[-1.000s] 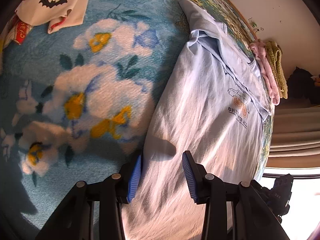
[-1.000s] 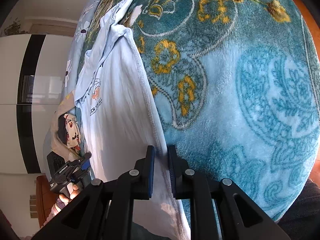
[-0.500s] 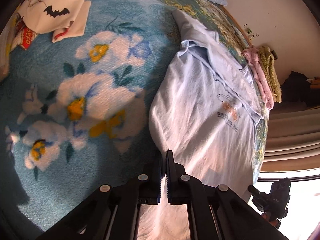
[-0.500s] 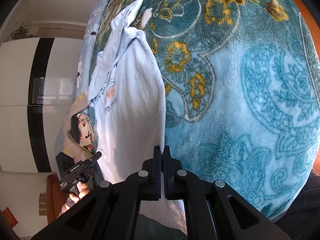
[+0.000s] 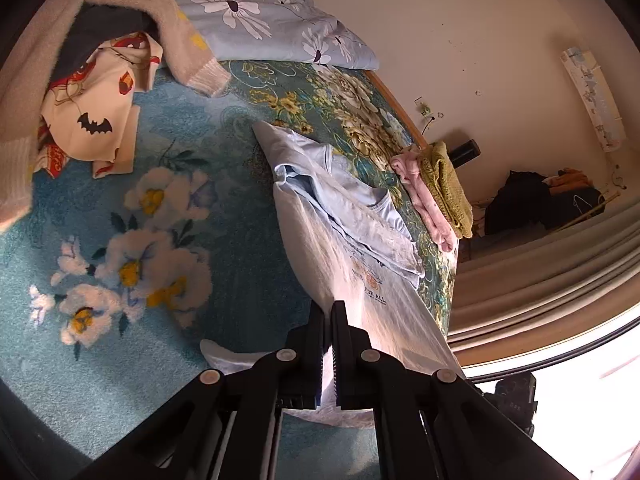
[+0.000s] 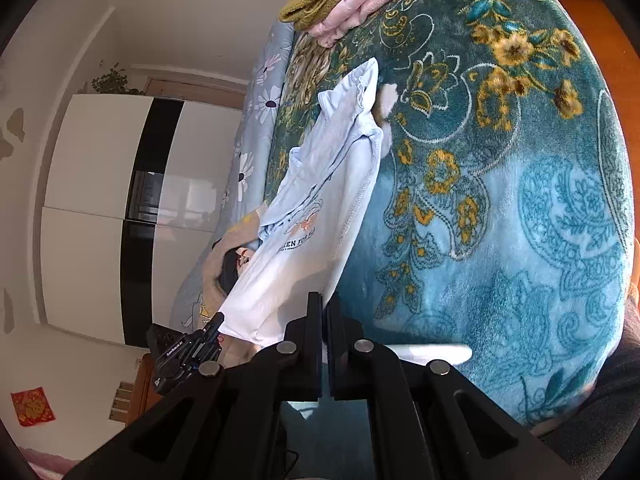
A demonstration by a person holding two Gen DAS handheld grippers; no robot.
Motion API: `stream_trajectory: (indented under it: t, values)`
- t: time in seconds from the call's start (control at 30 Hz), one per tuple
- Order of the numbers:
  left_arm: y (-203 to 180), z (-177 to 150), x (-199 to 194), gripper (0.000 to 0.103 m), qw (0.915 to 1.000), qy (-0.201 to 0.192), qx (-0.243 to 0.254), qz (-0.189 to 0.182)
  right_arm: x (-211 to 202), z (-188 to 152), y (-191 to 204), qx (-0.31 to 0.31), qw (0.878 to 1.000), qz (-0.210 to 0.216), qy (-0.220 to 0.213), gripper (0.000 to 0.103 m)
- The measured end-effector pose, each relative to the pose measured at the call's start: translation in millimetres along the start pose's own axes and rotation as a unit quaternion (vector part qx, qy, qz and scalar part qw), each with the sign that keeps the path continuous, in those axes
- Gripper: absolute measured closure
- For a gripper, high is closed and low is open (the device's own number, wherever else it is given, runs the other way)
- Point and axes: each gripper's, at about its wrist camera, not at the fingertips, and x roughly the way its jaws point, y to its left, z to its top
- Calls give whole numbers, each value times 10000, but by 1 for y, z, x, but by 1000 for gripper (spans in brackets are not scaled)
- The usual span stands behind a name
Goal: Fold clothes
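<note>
A light blue T-shirt (image 5: pixel 352 236) with a chest print lies partly on the teal flowered blanket (image 5: pixel 168 184), its sleeves folded in. My left gripper (image 5: pixel 329 312) is shut on one bottom corner of the T-shirt and holds it lifted off the blanket. In the right wrist view the same T-shirt (image 6: pixel 320 200) stretches away from my right gripper (image 6: pixel 325 304), which is shut on the other bottom corner. The hem hangs taut between both grippers, and the left gripper's body (image 6: pixel 180 352) shows at lower left.
A pile of unfolded clothes (image 5: pixel 92 92) with a bat print lies at the upper left. Folded pink and olive garments (image 5: pixel 436 188) are stacked near the bed's far edge. A flowered pillow (image 5: pixel 272 20) lies at the head. White wardrobe (image 6: pixel 100 208) stands beyond the bed.
Both grippers closed on the T-shirt's bottom corners, then rose, lifting the lower half of the shirt off the blanket and pulling it towards the collar end.
</note>
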Motion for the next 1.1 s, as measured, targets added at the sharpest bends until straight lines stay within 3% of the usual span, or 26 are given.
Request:
stream_trajectory:
  t: [0.33, 0.6, 0.83, 0.97, 1.1]
  values:
    - [8, -42, -56, 99, 9991, 330, 13, -256, -39, -42, 4, 67, 9997, 201, 83, 102]
    - [8, 9, 34, 99, 9985, 449, -95, 306, -8, -6, -7, 244, 9985, -499, 8, 101]
    - [10, 53, 100, 99, 9938, 694, -108, 861, 33, 41, -27, 733, 9894, -1255, 54, 101]
    - [21, 59, 120, 99, 9896, 838, -263, 1141, 52, 57, -32, 740, 9825, -1696, 233, 101]
    - [35, 55, 123, 99, 9869, 840, -440, 1304, 66, 65, -36, 774, 9786, -1871, 356, 101]
